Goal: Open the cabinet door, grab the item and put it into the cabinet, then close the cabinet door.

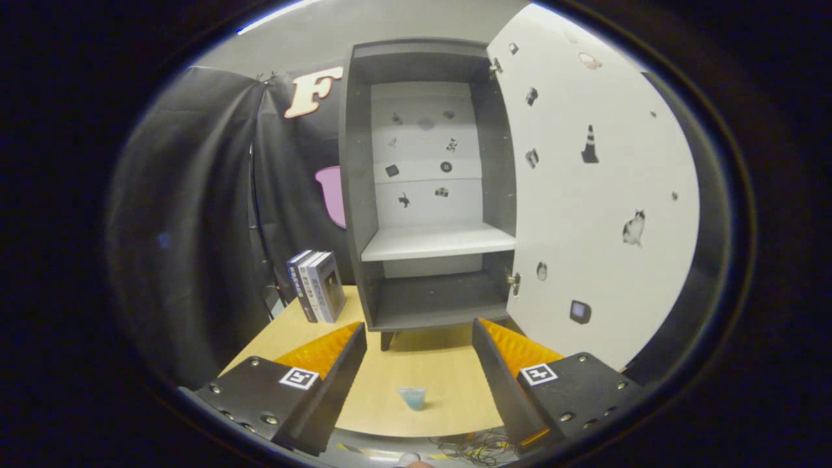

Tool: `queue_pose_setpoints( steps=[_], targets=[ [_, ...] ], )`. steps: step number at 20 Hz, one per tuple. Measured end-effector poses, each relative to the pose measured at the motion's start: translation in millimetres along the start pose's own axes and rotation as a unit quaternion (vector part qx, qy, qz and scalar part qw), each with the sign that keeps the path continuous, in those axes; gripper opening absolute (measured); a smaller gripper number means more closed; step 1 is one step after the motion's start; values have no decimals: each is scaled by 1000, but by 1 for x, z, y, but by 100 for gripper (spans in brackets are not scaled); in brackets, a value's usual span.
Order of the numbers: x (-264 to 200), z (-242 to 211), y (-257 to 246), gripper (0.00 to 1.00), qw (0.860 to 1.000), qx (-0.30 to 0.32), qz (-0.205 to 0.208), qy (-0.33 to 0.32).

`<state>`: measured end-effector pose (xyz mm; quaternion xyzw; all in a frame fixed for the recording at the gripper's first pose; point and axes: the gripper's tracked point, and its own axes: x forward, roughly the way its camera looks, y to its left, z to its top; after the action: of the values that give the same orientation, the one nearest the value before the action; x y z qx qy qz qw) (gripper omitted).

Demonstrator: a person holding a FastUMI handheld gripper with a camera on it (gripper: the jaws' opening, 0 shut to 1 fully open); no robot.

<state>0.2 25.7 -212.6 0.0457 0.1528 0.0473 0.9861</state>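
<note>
Gripper (419,328) fingers are spread wide apart above a wooden table (429,370), holding nothing. Between them, nearer the table's front edge, sits one small pale blue cup-like item (412,398), too small to make out clearly. Just beyond the fingertips stands one dark cabinet (354,195) on short legs, only one leg (386,340) clearly seen. Its single white door (598,214) is swung fully open to the right, dotted with small stickers, and its far edge is cut off. Inside are one pale shelf (435,242) and a dark bottom compartment (435,300), both bare. Ahead and left of the left finger, three books (316,286) stand upright beside the cabinet. Tangled cables (474,448) lie below the table edge, partly hidden.
</note>
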Motion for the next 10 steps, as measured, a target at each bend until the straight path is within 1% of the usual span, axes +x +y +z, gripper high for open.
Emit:
queue_pose_setpoints(
  steps=[6,8,10],
  targets=[
    [54,-85,13,97,998,17,1,64],
    [69,-113,10,97,996,24,-6,87],
    [82,-138,6,97,994,18,-14,106]
  ],
)
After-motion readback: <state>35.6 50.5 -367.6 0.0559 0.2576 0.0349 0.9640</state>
